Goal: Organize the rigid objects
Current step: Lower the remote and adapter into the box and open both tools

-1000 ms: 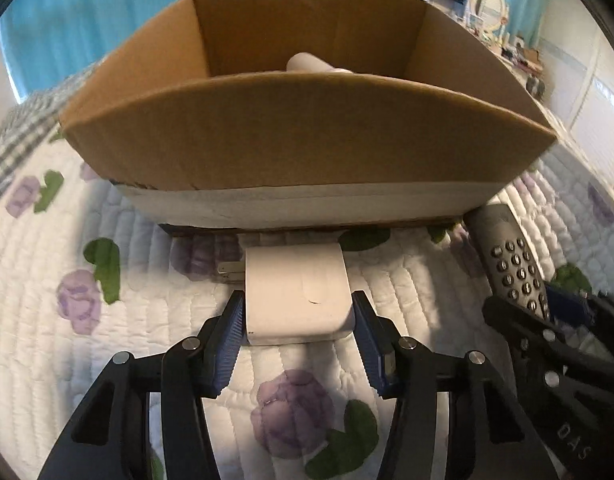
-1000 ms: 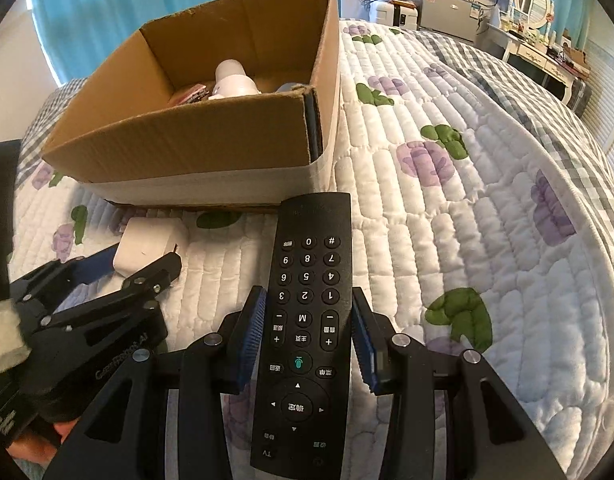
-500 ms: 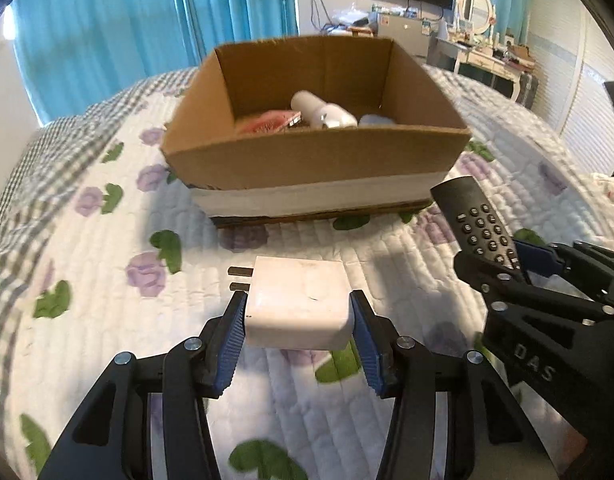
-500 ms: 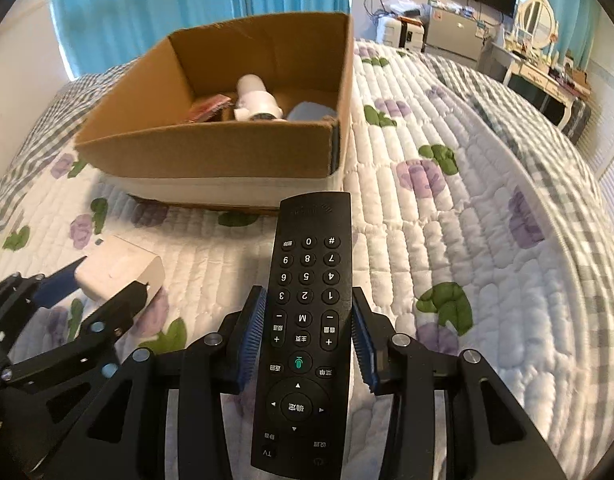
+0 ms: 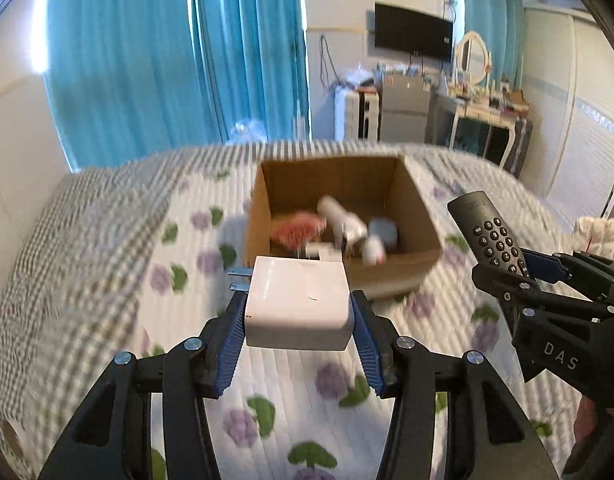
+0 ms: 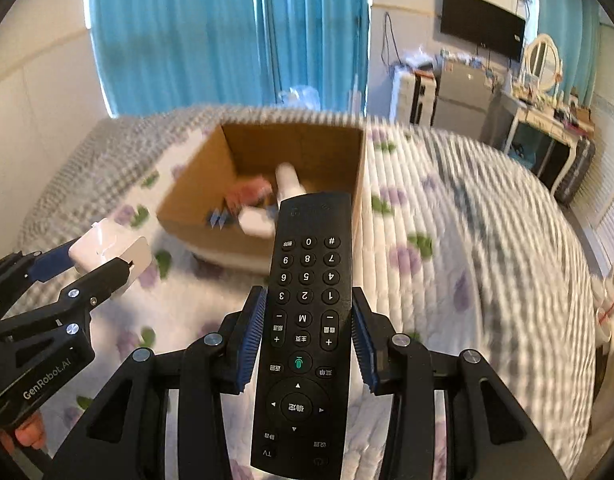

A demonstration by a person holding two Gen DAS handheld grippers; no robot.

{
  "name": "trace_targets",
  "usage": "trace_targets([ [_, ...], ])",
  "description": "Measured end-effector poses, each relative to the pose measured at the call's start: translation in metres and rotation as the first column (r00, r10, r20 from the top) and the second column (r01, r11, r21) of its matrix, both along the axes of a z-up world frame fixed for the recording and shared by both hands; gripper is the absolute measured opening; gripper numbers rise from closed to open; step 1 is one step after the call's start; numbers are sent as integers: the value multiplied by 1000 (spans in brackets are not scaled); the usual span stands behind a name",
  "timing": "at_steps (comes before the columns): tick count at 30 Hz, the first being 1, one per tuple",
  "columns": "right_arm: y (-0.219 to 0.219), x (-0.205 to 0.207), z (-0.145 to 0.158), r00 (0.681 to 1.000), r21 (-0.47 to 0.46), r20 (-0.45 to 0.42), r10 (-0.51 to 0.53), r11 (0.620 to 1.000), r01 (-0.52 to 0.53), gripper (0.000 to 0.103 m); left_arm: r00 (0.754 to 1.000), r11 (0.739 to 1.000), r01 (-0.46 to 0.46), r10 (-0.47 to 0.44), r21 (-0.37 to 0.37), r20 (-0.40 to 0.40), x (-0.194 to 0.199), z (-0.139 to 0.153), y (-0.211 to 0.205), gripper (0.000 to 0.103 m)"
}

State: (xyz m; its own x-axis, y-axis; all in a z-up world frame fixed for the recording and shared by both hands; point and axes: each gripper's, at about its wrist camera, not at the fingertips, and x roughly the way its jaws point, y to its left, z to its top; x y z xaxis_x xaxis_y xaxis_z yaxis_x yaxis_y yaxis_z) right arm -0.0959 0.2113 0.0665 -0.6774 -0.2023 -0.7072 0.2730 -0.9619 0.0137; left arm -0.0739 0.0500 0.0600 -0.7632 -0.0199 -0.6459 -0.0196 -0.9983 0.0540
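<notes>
White glossy plastic first: we see a square white plastic charger block (image 5: pixel 299 304) clamped crosswise between the blue ribbed pads of the left gripper (image 5: pixel 298 334), metal prongs sticking out past the left pad, the block filling the gap from pad to pad. It hangs in the air above the white quilted bedspread with purple flowers (image 5: pixel 107 280), in front of the open brown cardboard box (image 5: pixel 419 204).

In the right wrist view we note the long black plastic remote control (image 6: pixel 307 320) lying lengthwise between the jaws of the right gripper (image 6: pixel 307 340), both pads pressed on its long edges at the number keys, its far end reaching over the box's near right corner. The box (image 6: pixel 199 184) holds a white bottle (image 6: pixel 289 180), a pinkish-red item and other small white pieces, all blurred.
</notes>
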Motion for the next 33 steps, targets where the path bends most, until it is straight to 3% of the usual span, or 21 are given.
trace_targets([
  [6,-12,-34,41,997,8,-72,36,999,-36,41,997,1000,11,-10,11,-71,-46,32,-10,51],
  [11,-26,-76,51,993,26,-100,59,998,-56,41,997,1000,29,-29,1,-76,-103,24,-13,51],
  [17,-35,-137,34,995,5,-80,65,998,-65,41,999,999,39,-38,15,-22,-165,-22,-11,51],
  [22,-33,-177,6,997,-8,-44,71,997,-71,41,999,1000,28,-28,4,38,-196,-57,-11,52],
  [27,-30,-196,-17,997,-15,-11,82,997,-82,41,998,999,42,-41,-25,48,-198,-68,1,52],
  [33,-22,-190,-23,997,-24,1,77,997,-77,41,998,997,47,-45,-54,35,-190,-52,11,54],
])
